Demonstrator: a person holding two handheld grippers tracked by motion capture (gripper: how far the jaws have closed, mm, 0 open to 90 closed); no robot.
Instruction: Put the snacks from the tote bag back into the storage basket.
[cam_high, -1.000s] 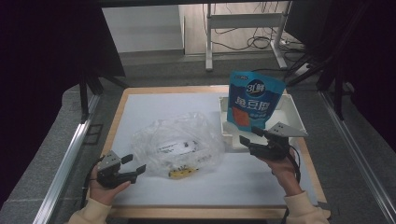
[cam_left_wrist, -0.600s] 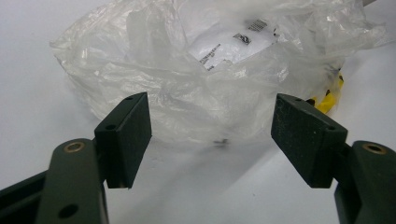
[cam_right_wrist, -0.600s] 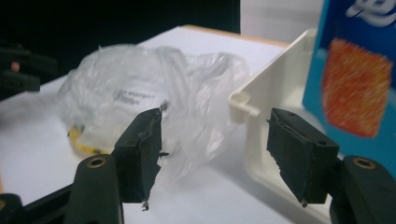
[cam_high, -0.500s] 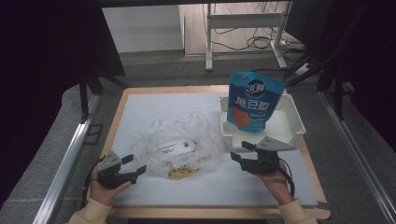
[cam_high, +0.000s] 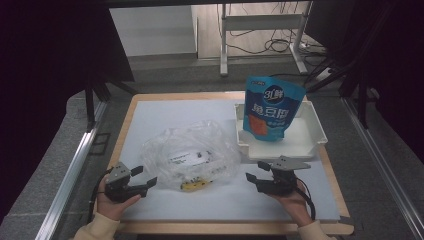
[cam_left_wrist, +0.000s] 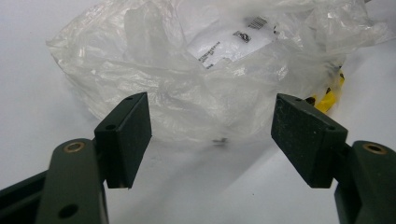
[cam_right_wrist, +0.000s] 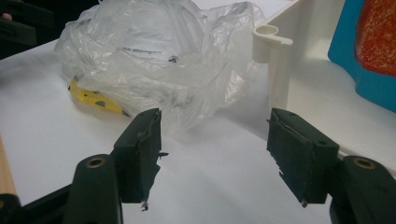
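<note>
Two grippers face one crumpled clear plastic bag (cam_high: 187, 155) that lies on the white counter (cam_high: 165, 112) between them. The left gripper (cam_high: 145, 185) has its fingers (cam_left_wrist: 126, 135) wide apart with nothing between them, and the bag sits just beyond their tips. The right gripper (cam_high: 252, 180) also has its fingers (cam_right_wrist: 142, 149) spread and empty; in the right gripper view the bag (cam_right_wrist: 154, 65) is ahead of the tips and a little toward the left finger.

I judge the bag to be very light, soft and slippery, so it will fold and slide instead of keeping its shape. Something yellow (cam_right_wrist: 95, 100) lies at its near edge, whether inside or under the film I cannot tell, and a white label (cam_left_wrist: 224, 46) shows through the plastic. A good place to take hold is probably a bunched fold at the edge nearest each pair of fingers, because a single flat layer may slip out.

Beyond the right fingers stands a white tray (cam_high: 312, 130) with a blue pouch (cam_high: 270, 110) upright in it. The counter has a wooden border, and around it the room is dark, with a grey floor and cables farther back.
</note>
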